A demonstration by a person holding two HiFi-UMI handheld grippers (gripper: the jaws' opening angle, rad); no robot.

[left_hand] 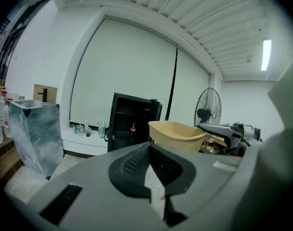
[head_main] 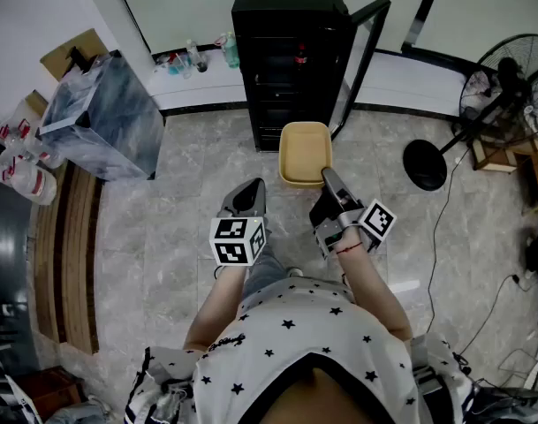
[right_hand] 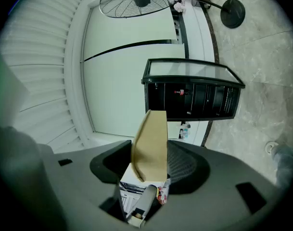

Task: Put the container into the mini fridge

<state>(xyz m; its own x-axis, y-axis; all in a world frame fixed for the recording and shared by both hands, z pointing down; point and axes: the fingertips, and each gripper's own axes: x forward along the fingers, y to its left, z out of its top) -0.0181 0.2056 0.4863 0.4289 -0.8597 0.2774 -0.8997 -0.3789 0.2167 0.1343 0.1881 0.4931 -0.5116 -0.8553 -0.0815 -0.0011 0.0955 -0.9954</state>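
Observation:
A tan plastic container (head_main: 304, 153) hangs just above the floor in front of the black mini fridge (head_main: 286, 51), whose glass door (head_main: 361, 56) stands open to the right. My right gripper (head_main: 329, 179) is shut on the container's near right rim. In the right gripper view the container (right_hand: 150, 146) stands edge-on between the pads, with the fridge (right_hand: 194, 93) behind it. My left gripper (head_main: 248, 197) is held to the left of the container, shut and holding nothing. In the left gripper view the container (left_hand: 177, 134) is to the right of the fridge (left_hand: 132, 121), which holds a small cola bottle (left_hand: 133, 129).
A plastic-wrapped grey bin (head_main: 105, 113) stands at the left, with wooden planks (head_main: 65, 254) below it. Bottles (head_main: 198, 57) line the window ledge beside the fridge. A floor fan (head_main: 507, 78) with a round base (head_main: 426, 164) and cables is at the right.

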